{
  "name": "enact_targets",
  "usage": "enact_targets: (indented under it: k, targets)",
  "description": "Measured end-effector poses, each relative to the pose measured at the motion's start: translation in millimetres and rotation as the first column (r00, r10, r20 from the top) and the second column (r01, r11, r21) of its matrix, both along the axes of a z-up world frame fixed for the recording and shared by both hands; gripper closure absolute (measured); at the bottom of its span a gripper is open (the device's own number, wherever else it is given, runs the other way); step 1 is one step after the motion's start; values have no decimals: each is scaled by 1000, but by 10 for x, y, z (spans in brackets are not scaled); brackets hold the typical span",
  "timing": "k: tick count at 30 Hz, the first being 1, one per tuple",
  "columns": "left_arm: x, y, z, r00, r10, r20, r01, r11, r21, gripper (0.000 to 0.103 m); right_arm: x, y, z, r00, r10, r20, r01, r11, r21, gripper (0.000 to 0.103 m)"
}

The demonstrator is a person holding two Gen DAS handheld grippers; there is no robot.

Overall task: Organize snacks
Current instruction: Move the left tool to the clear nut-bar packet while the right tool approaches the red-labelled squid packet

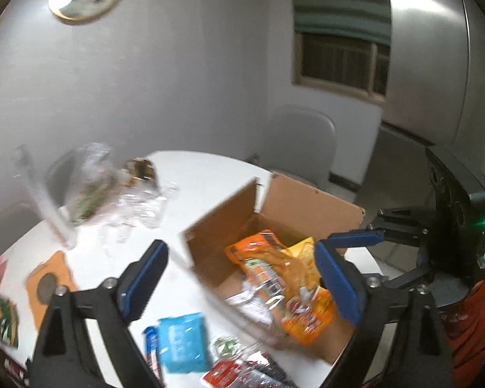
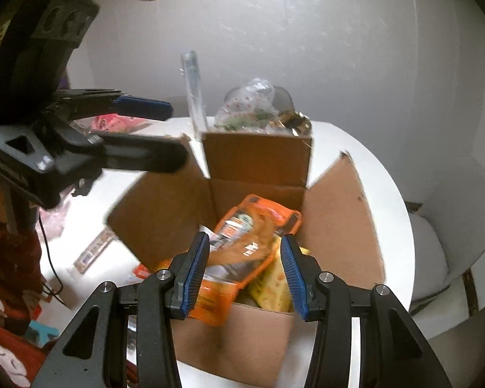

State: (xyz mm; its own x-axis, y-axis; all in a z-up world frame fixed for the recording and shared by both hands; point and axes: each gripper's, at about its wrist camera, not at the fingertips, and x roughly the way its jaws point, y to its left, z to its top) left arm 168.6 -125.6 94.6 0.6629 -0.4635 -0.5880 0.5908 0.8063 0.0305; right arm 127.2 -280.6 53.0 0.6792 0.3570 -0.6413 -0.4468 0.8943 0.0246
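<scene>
An open cardboard box (image 1: 304, 207) (image 2: 258, 158) stands on the white round table (image 1: 203, 174) (image 2: 391, 223). Inside lie an orange snack packet (image 1: 262, 258) (image 2: 252, 229) and a yellow packet (image 1: 304, 252) (image 2: 273, 286). My left gripper (image 1: 239, 278) is open and empty, above the box's near-left side; it also shows in the right wrist view (image 2: 174, 132). My right gripper (image 2: 244, 270) is open and empty, just above the packets at the box's near edge; it also shows in the left wrist view (image 1: 376, 237). A blue packet (image 1: 182, 342) and a red packet (image 1: 229, 371) lie on the table.
A clear plastic bag of goods (image 1: 90, 187) (image 2: 252, 110) and a clear upright tube (image 1: 45, 200) (image 2: 194, 93) stand at the far side of the table. An orange card (image 1: 48, 284), a green packet (image 1: 3, 326), a white chair (image 1: 300, 142) (image 2: 452, 226) and a steel fridge (image 1: 430, 51) are around.
</scene>
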Motion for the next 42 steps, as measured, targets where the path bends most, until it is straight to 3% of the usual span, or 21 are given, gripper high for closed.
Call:
enact_targets:
  k: [2, 9, 14, 17, 19, 23, 26, 29, 39, 42]
  targets:
    - [-158, 225, 56, 998, 47, 47, -46, 999, -18, 2, -85, 113, 76, 999, 33, 23, -34, 999, 18, 61]
    - [-700, 1152, -63, 963, 241, 117, -238, 970, -40, 2, -473, 708, 195, 982, 165, 96, -167, 986, 20, 61]
    - [-912, 1676, -504, 932, 355, 78, -352, 935, -51, 2, -718, 1203, 50, 968, 233, 95, -234, 972, -1, 55]
    - [-930, 1869, -947, 915, 402, 19, -402, 915, -26, 2, -813, 1486, -204, 964, 258, 60, -258, 966, -12, 53]
    - [-931, 1929, -1179, 907, 420, -18, -420, 908, -4, 2, -823, 1608, -404, 968, 251, 21, -251, 968, -10, 50]
    - [-916, 1982, -1683, 903, 412, -119, -413, 910, 17, 2, -778, 1722, -885, 987, 157, -36, -158, 987, -31, 34]
    - [-886, 1925, -1937, 899, 410, -154, -410, 911, 31, 7, -702, 1728, -1215, 995, 79, -68, -83, 994, -66, 32]
    - [-890, 1861, -2069, 892, 421, -165, -417, 907, 60, 20, -645, 1725, -1406, 998, 24, -63, -31, 993, -112, 29]
    - [-849, 1743, -2198, 893, 409, -189, -402, 913, 76, 44, -525, 1798, -1623, 1000, -26, -8, 24, 972, -234, 28]
    - [-843, 1751, -2203, 892, 416, -178, -407, 909, 82, 48, -501, 1798, -1651, 999, -25, -19, 20, 973, -230, 29]
